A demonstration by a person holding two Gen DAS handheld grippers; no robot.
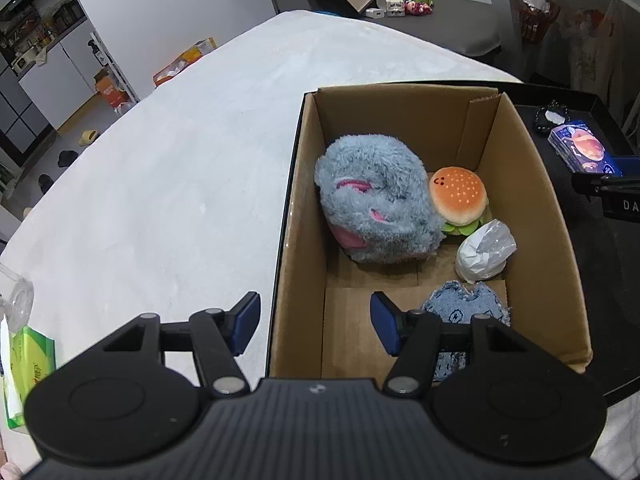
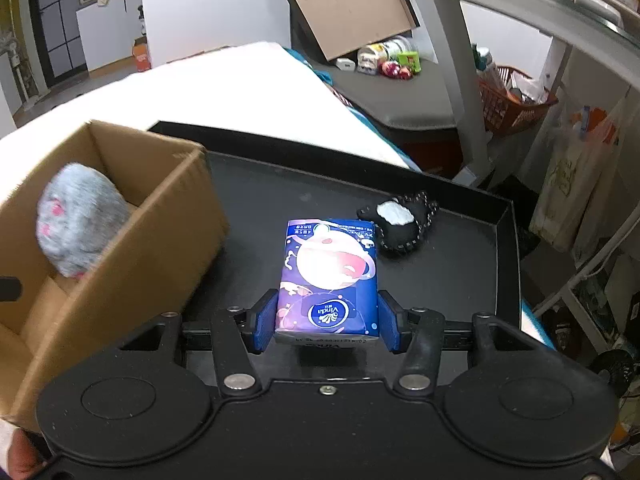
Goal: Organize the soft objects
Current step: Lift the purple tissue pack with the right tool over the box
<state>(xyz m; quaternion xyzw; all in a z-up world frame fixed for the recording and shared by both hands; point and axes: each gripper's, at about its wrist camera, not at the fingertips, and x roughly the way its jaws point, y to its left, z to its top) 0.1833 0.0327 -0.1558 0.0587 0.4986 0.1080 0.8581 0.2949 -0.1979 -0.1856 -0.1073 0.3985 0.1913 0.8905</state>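
A cardboard box (image 1: 532, 184) stands on a black tray (image 2: 440, 272). It holds a grey plush (image 1: 376, 204), a burger plush (image 1: 460, 196), a white bagged bundle (image 1: 484, 250) and a blue knit cloth (image 1: 468, 308). My left gripper (image 1: 314, 324) is open and empty, straddling the box's near left wall. My right gripper (image 2: 326, 320) is shut on a blue tissue pack (image 2: 330, 276) over the tray, right of the box (image 2: 132, 248). The pack also shows in the left wrist view (image 1: 584, 152). A black studded pouch (image 2: 400, 220) lies on the tray behind the pack.
The tray sits on a white-covered surface (image 1: 180, 168). A green tissue packet (image 1: 28, 364) and a clear plastic item (image 1: 16, 296) lie at its near left. A grey table (image 2: 400, 92) with clutter and a tilted board (image 2: 344, 4) stands behind.
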